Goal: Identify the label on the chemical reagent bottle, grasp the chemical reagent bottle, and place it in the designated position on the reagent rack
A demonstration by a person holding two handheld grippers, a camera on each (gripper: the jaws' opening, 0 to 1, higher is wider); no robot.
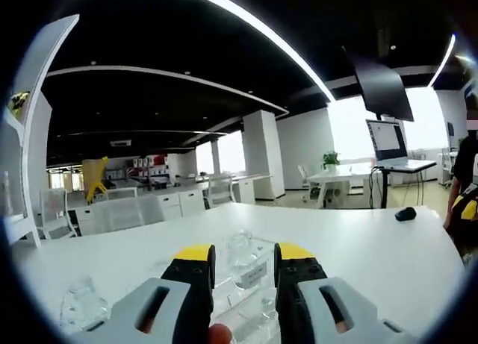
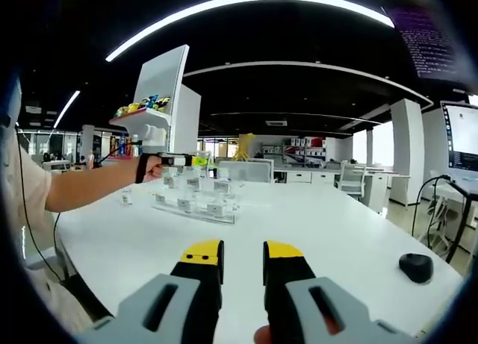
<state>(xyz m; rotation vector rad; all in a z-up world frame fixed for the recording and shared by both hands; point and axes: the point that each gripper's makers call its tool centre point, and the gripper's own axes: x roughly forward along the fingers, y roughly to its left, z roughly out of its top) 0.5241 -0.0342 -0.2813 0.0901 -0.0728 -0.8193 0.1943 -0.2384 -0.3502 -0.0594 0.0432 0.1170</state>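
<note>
Near the table's [image 2: 314, 232] far left edge, the left gripper [image 1: 240, 260] (held out on a straight arm) hovers open around a clear bottle [image 1: 243, 256] on the rack [image 2: 196, 207]. Nearer the front edge, the right gripper [image 2: 243, 256] is open and holds nothing.

Yellow-tipped black jaws on grey bodies mark both the left gripper [image 1: 241, 263] and right gripper [image 2: 243, 260], over a plain white table [image 2: 314, 232] bearing clear glass white-labelled bottles [image 1: 250, 260] and a black mouse [image 2: 416, 267].
</note>
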